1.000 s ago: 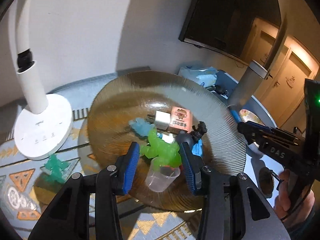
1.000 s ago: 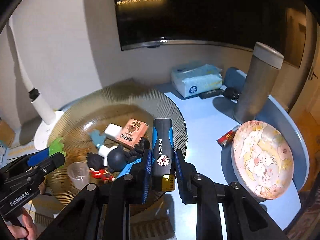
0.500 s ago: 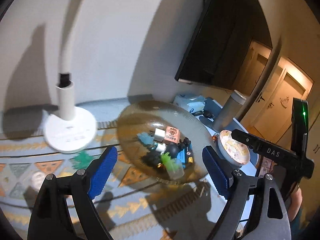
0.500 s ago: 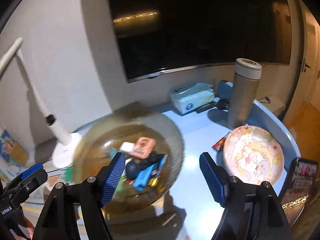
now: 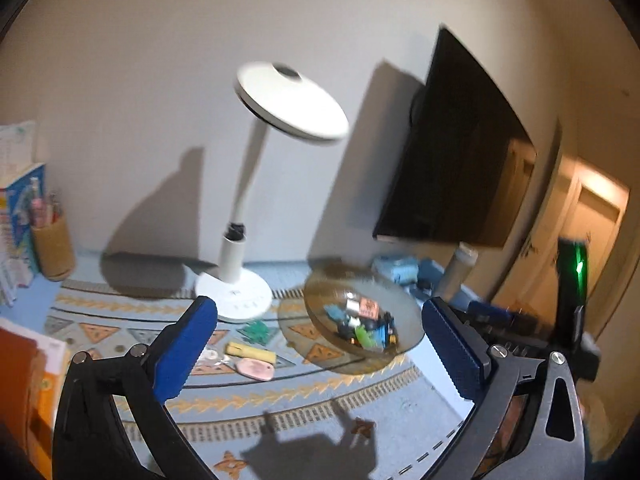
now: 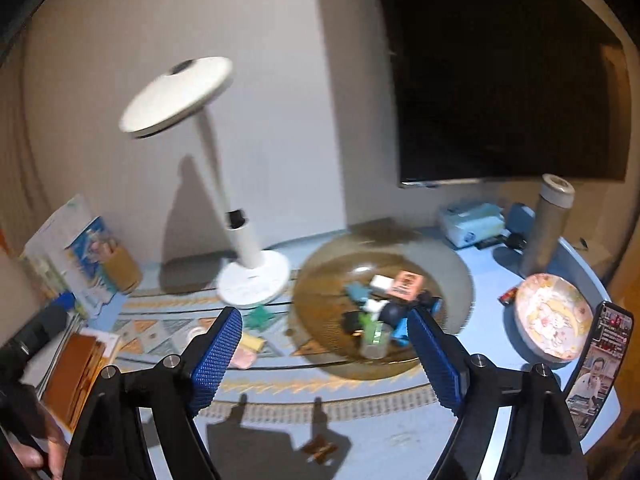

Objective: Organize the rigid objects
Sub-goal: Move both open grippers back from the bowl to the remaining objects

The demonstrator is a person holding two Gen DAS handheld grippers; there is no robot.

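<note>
My left claw (image 5: pixel 320 348) opening, nothing between jaws; right claw (image 6: pixel 324 350) opening, empty too. Amber bowl (image 5: pixel 320 296) centre-right held sorted pieces. Yellow bar (image 5: pixel 251 352) and pink tag (image 5: pixel 255 369) lay loose on mat, lower centre. Judged: between picks; next needed reach toward those.

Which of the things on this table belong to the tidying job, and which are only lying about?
Job:
- amber glass bowl, holding small toys and a clear cup
- green toy, yellow block and pink piece, on the mat

Lying about:
- desk lamp
- tissue pack
- thermos
- rabbit plate
- phone
</note>
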